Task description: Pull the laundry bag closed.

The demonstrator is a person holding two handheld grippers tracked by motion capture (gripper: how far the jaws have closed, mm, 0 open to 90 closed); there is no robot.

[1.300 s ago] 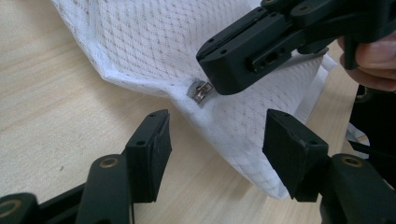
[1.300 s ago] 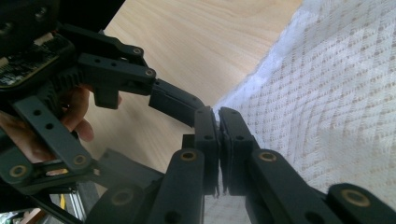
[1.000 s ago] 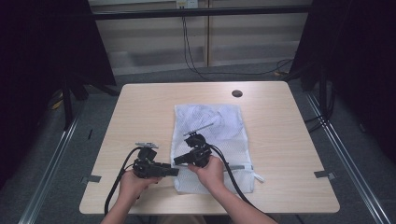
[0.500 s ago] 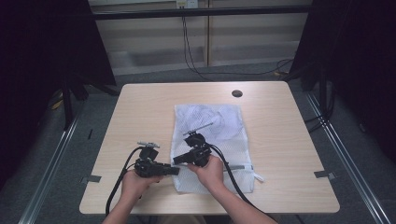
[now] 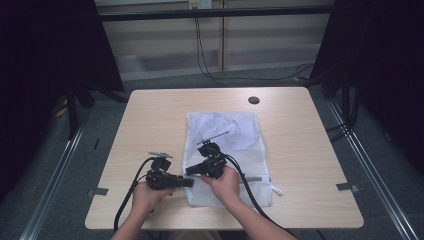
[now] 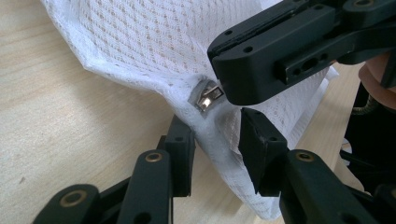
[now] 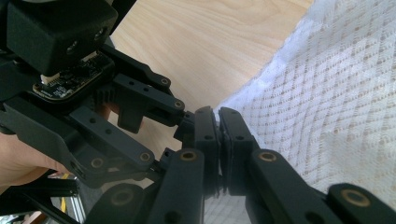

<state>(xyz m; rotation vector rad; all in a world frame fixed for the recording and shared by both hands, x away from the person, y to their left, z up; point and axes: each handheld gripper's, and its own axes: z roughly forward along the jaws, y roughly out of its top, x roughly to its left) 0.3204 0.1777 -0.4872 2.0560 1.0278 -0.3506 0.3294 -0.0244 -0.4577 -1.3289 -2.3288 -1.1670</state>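
- Two grippers meet at the near left edge of a white mesh bag (image 5: 227,145) that lies flat on the table (image 5: 150,115), a little toward 5 o'clock of the table's middle.
- Left gripper (image 5: 189,183) lies level and points toward 3 o'clock in the high view, its tips at the bag's edge.
- Its jaws have just been closing and stand partly apart; a raised fold of mesh (image 6: 219,135) sits between them, and whether the pads press on it cannot be told.
- Just above that fold, at 12 o'clock of the left jaws in the left gripper view, sits a small metal zip pull (image 6: 208,97).
- Right gripper (image 5: 188,170) points toward 8 o'clock in the high view, its tips just beside the left one's.
- Its jaws are pressed together at the bag's hem, right by the pull; the right gripper view shows them tight (image 7: 218,122), and the mesh edge seems pinched between them.
- Both hands rest at the table's 6 o'clock side.
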